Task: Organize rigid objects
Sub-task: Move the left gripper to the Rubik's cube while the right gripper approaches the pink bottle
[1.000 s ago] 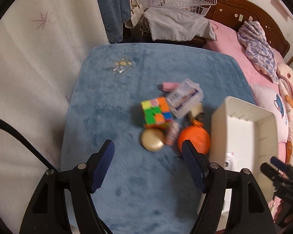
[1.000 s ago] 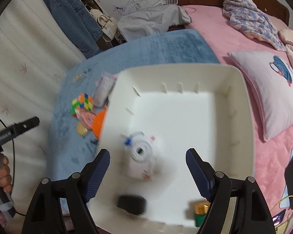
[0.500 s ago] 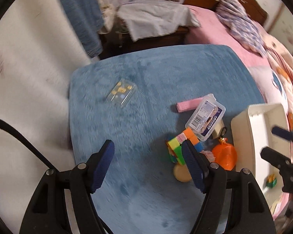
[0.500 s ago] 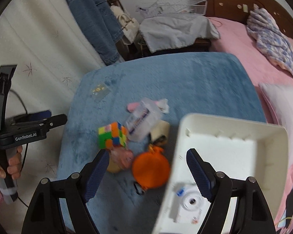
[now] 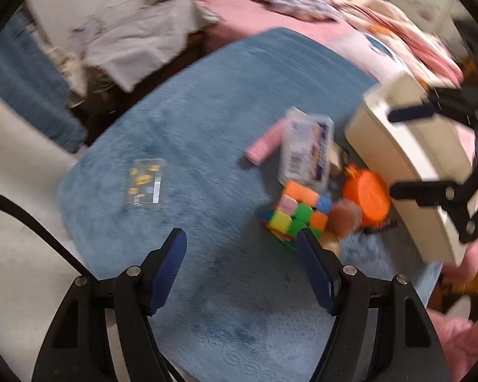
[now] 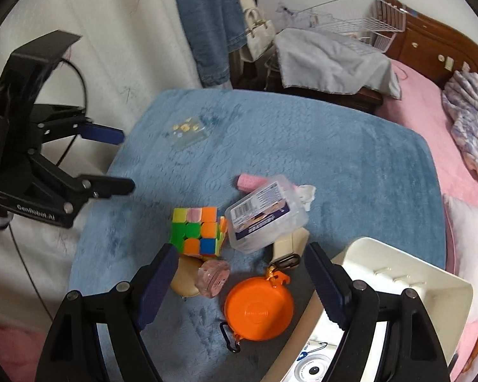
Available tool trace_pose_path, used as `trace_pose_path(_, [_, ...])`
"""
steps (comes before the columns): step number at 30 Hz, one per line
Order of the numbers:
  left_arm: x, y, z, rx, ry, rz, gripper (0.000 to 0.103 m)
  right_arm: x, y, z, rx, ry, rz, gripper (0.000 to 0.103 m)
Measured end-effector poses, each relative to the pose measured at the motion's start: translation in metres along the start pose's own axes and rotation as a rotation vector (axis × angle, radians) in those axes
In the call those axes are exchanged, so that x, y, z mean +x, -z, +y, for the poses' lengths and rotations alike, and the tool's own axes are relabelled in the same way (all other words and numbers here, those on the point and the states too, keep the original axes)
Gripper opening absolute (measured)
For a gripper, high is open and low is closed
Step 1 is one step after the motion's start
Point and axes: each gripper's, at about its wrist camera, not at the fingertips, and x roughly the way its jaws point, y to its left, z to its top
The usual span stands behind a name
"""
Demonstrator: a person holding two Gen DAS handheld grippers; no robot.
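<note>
Right gripper [image 6: 240, 269] up close, fingers spread wide with nothing between the pads, hanging over the cluster on the blue plush mat [image 6: 350, 159]. Just beyond its tips sits the orange round case [image 6: 258, 310] with a carabiner clip, flat on the mat, right beside the rim of the white bin [image 6: 430, 280]; inside that bin, at the bottom edge of the right wrist view, a small white camera [image 6: 314, 370] peeks out. Next to the orange case lies a pink translucent little container [image 6: 213, 277], touching a tan rounded thing [image 6: 183, 281] that the left finger partly hides. A bit farther, the colourful puzzle cube [image 6: 197, 234], and leaning against it a clear plastic box with a barcode label [image 6: 266, 213], tilted, resting over a cream block [image 6: 290, 243]. Behind the box, a pink cylinder [image 6: 248, 182] lies on its side. Off to the side, the left gripper [image 5: 240, 238] hovers over bare mat, jaws apart and empty, its right pad just in front of the cube in the blurred left wrist view. Farther out, well apart from the heap, a flat clear packet with yellow bits [image 6: 188, 132] lies alone. Beyond the mat's far edge: hanging jeans [image 6: 210, 25], grey cloth [image 6: 328, 60], a wire rack [image 6: 366, 25], pink bedding [image 6: 430, 121].
</note>
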Motion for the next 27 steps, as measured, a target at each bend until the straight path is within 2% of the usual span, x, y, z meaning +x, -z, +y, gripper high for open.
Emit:
trace_pose_path(6, [0.02, 0.003, -0.013, 0.099, 0.065, 0.019, 0.075, 0.011, 0.004, 0.009, -0.063, -0.013, 0.064, 0.082])
trace_pose_path(12, [0.035, -0.001, -0.019, 0.125, 0.131, 0.051, 0.078, 0.023, 0.011, 0.032, -0.245, -0.061, 0.131, 0.082])
trace_pose_path(15, [0.044, -0.001, -0.022, 0.111, 0.162, 0.078, 0.078, 0.033, 0.017, 0.045, -0.344, -0.077, 0.179, 0.082])
trace_pose_path(19, [0.055, -0.002, -0.025, 0.091, 0.159, 0.106, 0.078, 0.048, 0.026, 0.054, -0.434, -0.089, 0.213, 0.082])
trace_pose_path(23, [0.07, -0.001, -0.022, 0.023, 0.193, 0.129, 0.078, 0.059, 0.035, 0.05, -0.442, -0.099, 0.227, 0.082])
trace_pose_path(27, [0.086, 0.0, -0.022, -0.017, 0.195, 0.158, 0.078, 0.069, 0.038, 0.042, -0.418, -0.071, 0.243, 0.082])
